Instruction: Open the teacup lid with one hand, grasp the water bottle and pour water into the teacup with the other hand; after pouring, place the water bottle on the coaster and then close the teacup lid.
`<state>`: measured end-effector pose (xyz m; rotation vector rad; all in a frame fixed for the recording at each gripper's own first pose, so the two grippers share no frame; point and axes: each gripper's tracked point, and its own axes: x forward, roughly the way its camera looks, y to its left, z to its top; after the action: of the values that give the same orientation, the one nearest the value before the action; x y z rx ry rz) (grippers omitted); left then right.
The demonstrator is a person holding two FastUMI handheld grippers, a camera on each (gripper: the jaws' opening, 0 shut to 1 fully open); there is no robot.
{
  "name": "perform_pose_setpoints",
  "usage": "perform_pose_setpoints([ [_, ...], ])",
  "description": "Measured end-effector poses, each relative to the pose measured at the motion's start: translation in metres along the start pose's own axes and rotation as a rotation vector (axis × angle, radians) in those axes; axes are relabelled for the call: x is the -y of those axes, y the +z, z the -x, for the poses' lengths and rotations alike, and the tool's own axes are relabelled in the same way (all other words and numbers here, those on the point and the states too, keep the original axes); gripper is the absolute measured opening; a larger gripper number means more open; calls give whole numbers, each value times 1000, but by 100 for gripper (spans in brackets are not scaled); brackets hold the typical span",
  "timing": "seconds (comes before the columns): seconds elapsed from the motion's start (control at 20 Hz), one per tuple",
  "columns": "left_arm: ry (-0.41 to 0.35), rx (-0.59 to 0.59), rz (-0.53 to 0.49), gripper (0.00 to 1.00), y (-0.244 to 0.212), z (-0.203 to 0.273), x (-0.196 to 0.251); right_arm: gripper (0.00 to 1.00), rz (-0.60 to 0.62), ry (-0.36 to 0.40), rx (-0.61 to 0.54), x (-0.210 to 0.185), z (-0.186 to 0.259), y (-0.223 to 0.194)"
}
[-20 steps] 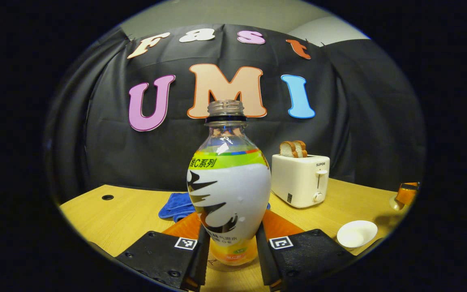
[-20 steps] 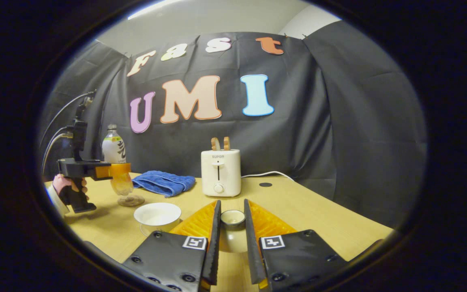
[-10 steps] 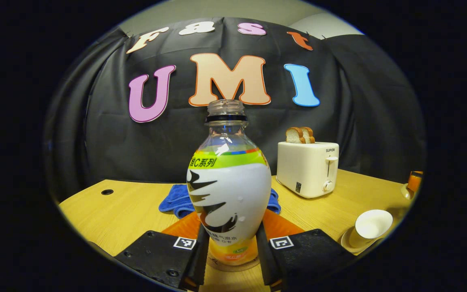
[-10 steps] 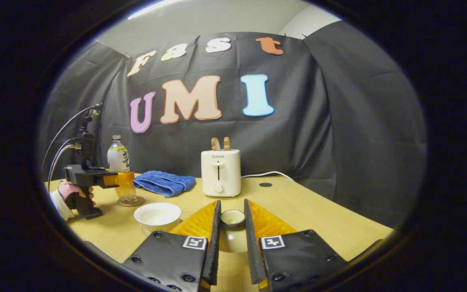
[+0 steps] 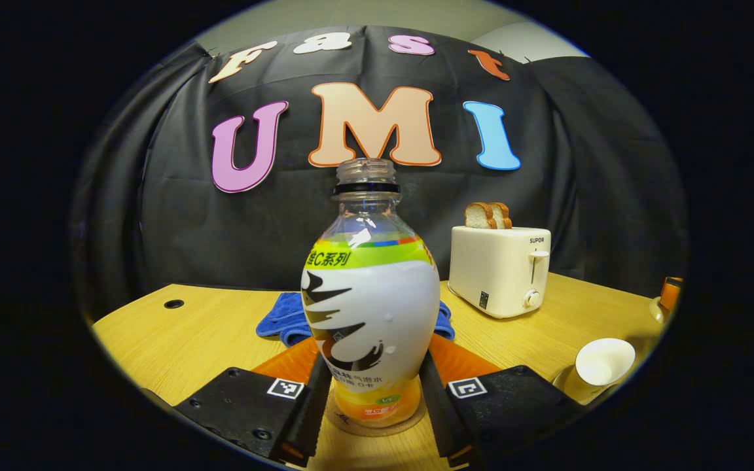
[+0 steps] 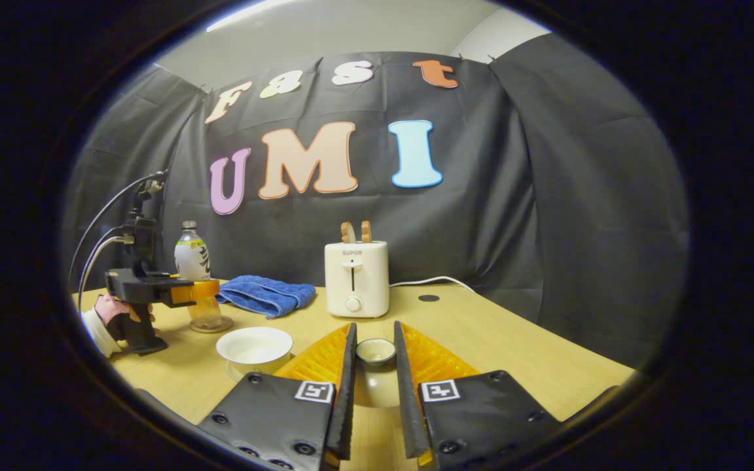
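The water bottle (image 5: pixel 370 294), uncapped with a white and green label, stands upright on the round coaster (image 5: pixel 418 418). My left gripper (image 5: pixel 372 358) flanks its lower body with the fingers drawn slightly off it, so it is open. In the right gripper view the bottle (image 6: pixel 192 258), coaster (image 6: pixel 212 325) and left gripper (image 6: pixel 199 292) sit at the far left with a hand (image 6: pixel 112 309) on the handle. My right gripper (image 6: pixel 374 325) is shut on the white teacup lid (image 6: pixel 375 366), just above the table. The open white teacup (image 6: pixel 254 345) (image 5: pixel 604 362) stands on its saucer.
A cream toaster (image 6: pixel 356 278) (image 5: pixel 500 269) with two bread slices stands at the back, its cable (image 6: pixel 429 281) trailing right. A blue towel (image 6: pixel 264 294) (image 5: pixel 285 320) lies beside it. The wooden table (image 6: pixel 514 340) has round holes (image 5: pixel 173 303).
The left gripper lowered the bottle onto the coaster, then its fingers spread apart off the bottle. The right gripper stayed still, holding the lid.
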<state>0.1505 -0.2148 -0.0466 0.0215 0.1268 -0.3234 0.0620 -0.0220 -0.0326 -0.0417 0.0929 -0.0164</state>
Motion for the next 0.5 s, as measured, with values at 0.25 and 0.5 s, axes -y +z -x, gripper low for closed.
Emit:
perform_pose_setpoints([
  [0.25,0,13,16,69,1,1,2,34,0,0,0,0,0,0],
  [0.5,3,61,8,79,8,8,3,35,0,0,0,0,0,0],
])
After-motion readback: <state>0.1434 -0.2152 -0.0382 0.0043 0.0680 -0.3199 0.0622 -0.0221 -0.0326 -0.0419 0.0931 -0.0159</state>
